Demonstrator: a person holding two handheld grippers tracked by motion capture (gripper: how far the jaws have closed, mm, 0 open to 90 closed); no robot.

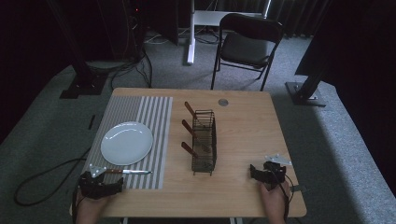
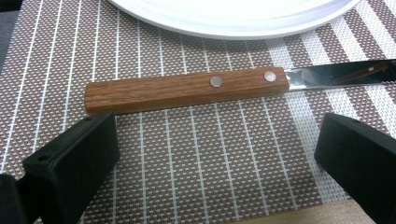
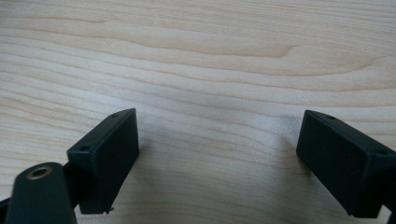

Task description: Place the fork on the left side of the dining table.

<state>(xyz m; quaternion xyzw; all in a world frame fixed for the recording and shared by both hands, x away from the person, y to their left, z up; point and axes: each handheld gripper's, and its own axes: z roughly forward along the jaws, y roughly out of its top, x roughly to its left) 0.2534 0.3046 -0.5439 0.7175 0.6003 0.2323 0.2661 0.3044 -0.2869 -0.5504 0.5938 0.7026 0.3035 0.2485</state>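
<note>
A knife with a wooden handle (image 2: 184, 89) and steel blade (image 1: 127, 171) lies on the striped placemat (image 1: 154, 121), just in front of the white plate (image 1: 127, 143). My left gripper (image 2: 217, 154) stands open right behind the handle, with nothing between its jaws; in the high view it (image 1: 105, 186) sits at the table's near left corner. My right gripper (image 3: 217, 158) is open over bare wood, at the near right of the table (image 1: 261, 175). A black wire caddy (image 1: 204, 140) in the middle holds three wooden-handled utensils (image 1: 190, 126).
The wooden table (image 1: 247, 126) has a small round grommet (image 1: 223, 101) near its far edge. A black folding chair (image 1: 247, 42) stands beyond the table. Cables trail over the carpet at the left.
</note>
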